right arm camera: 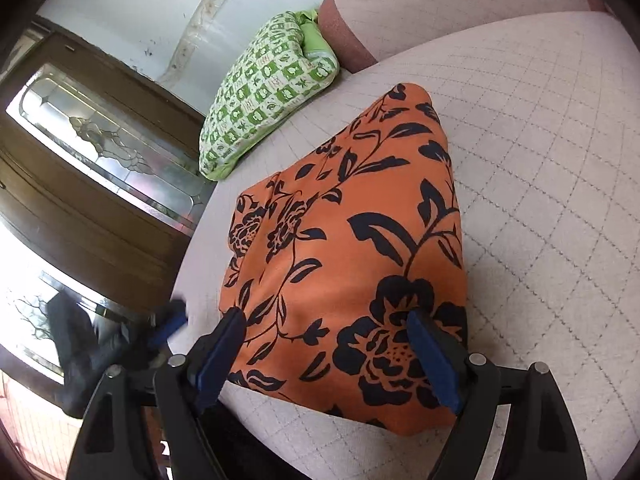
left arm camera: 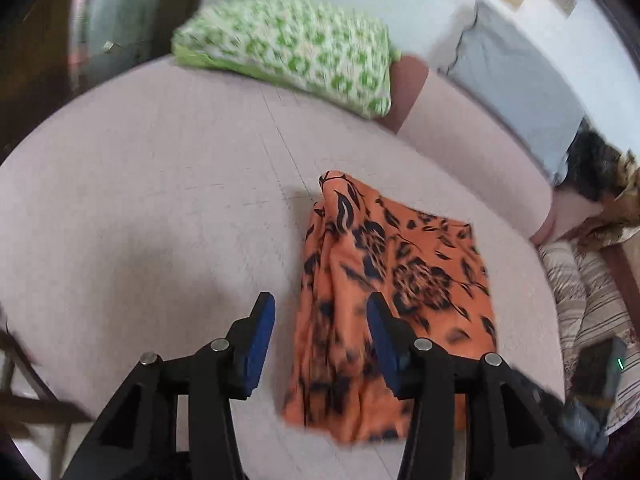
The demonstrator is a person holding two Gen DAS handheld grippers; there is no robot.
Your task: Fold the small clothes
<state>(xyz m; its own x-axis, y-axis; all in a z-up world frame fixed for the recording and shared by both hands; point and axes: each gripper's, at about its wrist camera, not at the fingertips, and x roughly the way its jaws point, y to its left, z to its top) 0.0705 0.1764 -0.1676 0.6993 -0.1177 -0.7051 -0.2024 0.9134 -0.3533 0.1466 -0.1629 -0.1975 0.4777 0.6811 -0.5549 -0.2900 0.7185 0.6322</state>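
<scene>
Left wrist view: orange cloth garment with a black flower print (left arm camera: 384, 300) lies folded on the pale quilted mattress of the bed (left arm camera: 140, 200), towards the mattress's right edge; its far-left corner is rucked up into a small peak, and the picture is blurred.
Left claw: black two-finger left claw with blue pads (left arm camera: 320, 344) hangs above the bed, fingers apart with nothing between them; the garment shows under the right finger, untouched as far as can be told.
Far end of bed: green-and-white patterned pillow (left arm camera: 296, 48) sits near the mattress's far edge.
Right wrist view: the same garment (right arm camera: 352, 248) looks like a thick, fairly neat packet near the mattress's near edge, its left side lumpier than its right.
Right claw: black right claw with blue pads (right arm camera: 328, 356) is spread wide, its fingers straddling the packet's near edge; whether the pads touch the cloth I cannot tell, and nothing is pinched.
Pillow here: it (right arm camera: 264, 96) lies beyond the garment, towards the far left corner.
Step in hand: judged to be tidying or making the last fold.
Doing it well: take one edge cleanly through all layers, carry it low and square across, then flatten the raised corner and the lumpy left side so the packet lies even.
</scene>
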